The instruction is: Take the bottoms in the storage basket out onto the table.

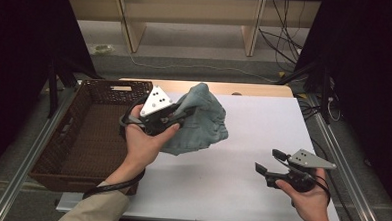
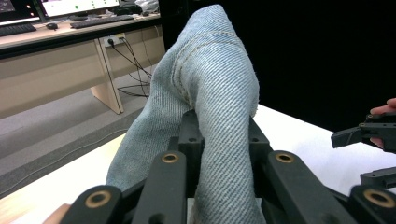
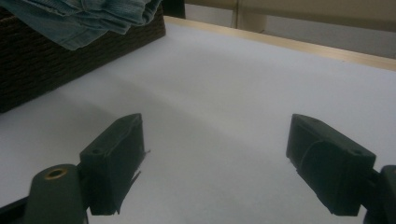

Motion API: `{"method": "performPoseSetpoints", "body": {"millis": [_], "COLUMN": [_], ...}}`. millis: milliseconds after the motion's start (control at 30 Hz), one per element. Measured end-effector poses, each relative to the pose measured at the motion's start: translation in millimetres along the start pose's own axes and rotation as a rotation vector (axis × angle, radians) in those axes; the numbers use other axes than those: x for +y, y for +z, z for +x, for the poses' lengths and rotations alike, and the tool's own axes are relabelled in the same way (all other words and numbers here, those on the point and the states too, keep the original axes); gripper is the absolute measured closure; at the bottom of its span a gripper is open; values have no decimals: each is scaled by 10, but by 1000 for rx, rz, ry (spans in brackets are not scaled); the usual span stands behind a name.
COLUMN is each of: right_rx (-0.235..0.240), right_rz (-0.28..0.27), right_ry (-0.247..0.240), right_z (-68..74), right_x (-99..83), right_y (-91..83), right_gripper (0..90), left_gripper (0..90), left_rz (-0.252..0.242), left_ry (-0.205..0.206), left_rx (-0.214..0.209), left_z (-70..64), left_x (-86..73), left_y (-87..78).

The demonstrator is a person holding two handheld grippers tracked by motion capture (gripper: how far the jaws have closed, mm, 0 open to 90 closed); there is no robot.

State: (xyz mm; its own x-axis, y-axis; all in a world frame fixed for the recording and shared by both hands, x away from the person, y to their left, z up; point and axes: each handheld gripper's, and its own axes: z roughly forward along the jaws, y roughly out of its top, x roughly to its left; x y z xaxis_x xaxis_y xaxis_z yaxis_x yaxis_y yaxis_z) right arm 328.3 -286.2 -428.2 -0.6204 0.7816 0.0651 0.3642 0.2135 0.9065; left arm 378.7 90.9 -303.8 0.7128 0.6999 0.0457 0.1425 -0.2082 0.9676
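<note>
Denim garment (image 1: 201, 121), bunched, is shown pinched in the left claw (image 1: 179, 116) and lifted above the bench (image 1: 240, 187) at frame centre, beside the wicker basket (image 1: 77, 140) at left. The right claw (image 1: 270, 161) is held spread, lower right. Transfer appears under way; next, the garment is judged to need carrying over the basket.

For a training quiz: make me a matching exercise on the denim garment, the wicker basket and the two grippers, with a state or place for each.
Things:
1. denim garment
2. wicker basket
3. left gripper
4. right gripper

States:
a. open above the white table
b. shut on cloth
c. held up off the table
d. at the table's left edge

Pairs: 1-c, 2-d, 3-b, 4-a
</note>
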Motion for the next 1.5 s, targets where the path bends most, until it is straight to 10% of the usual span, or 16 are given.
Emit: {"method": "performPoseSetpoints", "body": {"millis": [1500], "right_rx": [-1], "right_rz": [-1], "right_ry": [1], "right_z": [-5], "right_x": [0], "right_y": [-9], "right_gripper": [203], "left_gripper": [756], "left_rz": [73], "left_ry": [11], "left_rx": [-25], "left_z": [-95], "left_x": [-210], "left_y": [208]}}
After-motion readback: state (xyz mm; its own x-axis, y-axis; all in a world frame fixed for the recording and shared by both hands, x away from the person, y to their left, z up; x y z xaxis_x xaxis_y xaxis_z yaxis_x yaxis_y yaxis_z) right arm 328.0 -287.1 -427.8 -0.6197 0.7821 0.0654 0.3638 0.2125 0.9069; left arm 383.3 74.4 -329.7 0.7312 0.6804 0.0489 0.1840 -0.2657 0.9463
